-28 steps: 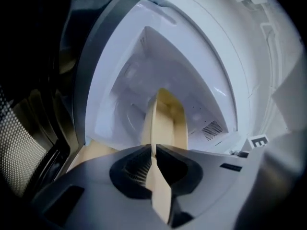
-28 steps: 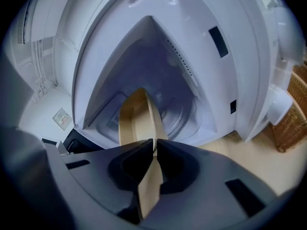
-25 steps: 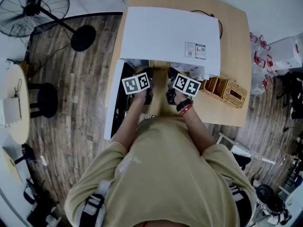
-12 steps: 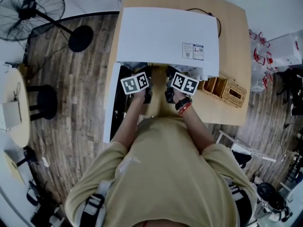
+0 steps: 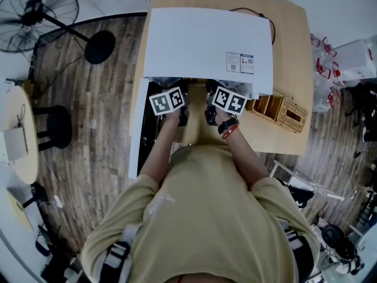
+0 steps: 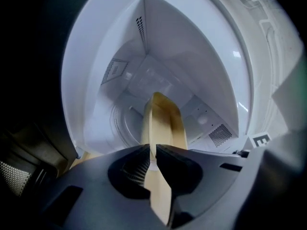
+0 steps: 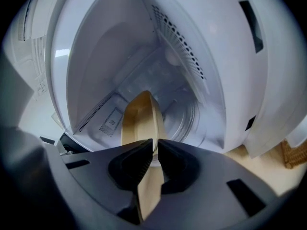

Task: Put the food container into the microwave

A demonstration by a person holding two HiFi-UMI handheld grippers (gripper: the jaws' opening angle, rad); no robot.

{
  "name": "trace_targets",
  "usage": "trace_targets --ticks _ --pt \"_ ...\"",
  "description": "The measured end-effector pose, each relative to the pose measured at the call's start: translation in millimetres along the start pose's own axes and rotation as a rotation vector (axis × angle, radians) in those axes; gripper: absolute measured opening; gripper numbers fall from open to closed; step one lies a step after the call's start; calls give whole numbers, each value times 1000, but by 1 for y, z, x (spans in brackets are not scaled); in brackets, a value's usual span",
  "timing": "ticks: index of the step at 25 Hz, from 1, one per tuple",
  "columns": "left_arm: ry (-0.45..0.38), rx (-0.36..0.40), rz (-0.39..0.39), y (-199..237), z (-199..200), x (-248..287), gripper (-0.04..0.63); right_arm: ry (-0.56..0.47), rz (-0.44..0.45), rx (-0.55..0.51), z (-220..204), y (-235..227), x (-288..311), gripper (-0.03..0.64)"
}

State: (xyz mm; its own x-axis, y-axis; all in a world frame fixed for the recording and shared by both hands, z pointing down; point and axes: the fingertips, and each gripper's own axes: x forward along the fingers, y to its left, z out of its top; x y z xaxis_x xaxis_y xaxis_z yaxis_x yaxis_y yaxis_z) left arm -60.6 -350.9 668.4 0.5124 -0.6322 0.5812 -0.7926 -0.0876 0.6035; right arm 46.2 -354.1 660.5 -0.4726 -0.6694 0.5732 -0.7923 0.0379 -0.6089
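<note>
The left gripper [image 6: 152,150] pinches one wall of the tan food container [image 6: 165,121], jaws almost together on it, and the right gripper [image 7: 155,145] clamps the opposite wall likewise. The container is held at the mouth of the white microwave [image 5: 200,40], its far end inside the cavity near the turntable [image 6: 122,123], with the door [image 5: 135,134] swung open.

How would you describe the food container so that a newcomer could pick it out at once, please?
Start at the big white microwave on the wooden table, its door swung open. At its open mouth, the food container is the tan box pinched by the left tongs and right tongs. It is smooth and plain, unlike the woven basket right of the microwave.
</note>
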Motion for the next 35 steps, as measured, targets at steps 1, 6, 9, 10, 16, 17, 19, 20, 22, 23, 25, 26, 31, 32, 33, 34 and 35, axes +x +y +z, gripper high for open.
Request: trace_targets --ticks 1,6,9,10,16,17,19,20,22,23,25,26,31,32,33,34,35 --pt "-1 -1 -1 0 1 1 44 -1 0 4 1 0 1 38" --pt "-4 -5 -4 -1 6 3 44 -15 3 39 6 -1 4 41" --pt "-8 -6 -7 -2 7 5 44 -22 5 42 9 -2 5 43" --pt "-9 -7 -9 -2 7 5 44 -22 7 40 10 -2 6 44" --pt "-11 22 -13 -6 11 6 44 -12 20 4 10 4 7 106" --pt "-10 34 -8 -6 11 5 44 -13 19 0 8 5 6 115" --pt "-12 57 5 -6 9 2 44 -14 15 -18 6 6 4 138" --pt "-17 67 11 -6 8 1 44 -16 15 -31 5 7 2 144" --pt "-34 87 16 -8 9 -3 44 -24 18 -47 5 9 -1 155" --pt "-43 99 14 -9 10 -5 44 -29 22 -50 5 10 -3 155" --pt "-54 125 9 -11 12 -8 44 -39 27 -55 5 11 -7 158" --pt "-57 134 10 -12 13 -9 45 -43 28 -57 5 12 -9 158" --pt "-63 142 15 -14 6 -21 45 -48 26 -100 -1 17 -18 158" --pt "-66 146 16 -14 5 -23 45 -50 25 -115 -2 18 -20 158" --pt "-69 151 17 -15 4 -25 44 -52 23 -129 -2 19 -22 158" --pt "-74 158 18 -16 4 -28 44 -56 22 -143 -3 20 -25 158" --pt "-80 166 21 -17 4 -32 45 -60 20 -156 -4 21 -28 158"
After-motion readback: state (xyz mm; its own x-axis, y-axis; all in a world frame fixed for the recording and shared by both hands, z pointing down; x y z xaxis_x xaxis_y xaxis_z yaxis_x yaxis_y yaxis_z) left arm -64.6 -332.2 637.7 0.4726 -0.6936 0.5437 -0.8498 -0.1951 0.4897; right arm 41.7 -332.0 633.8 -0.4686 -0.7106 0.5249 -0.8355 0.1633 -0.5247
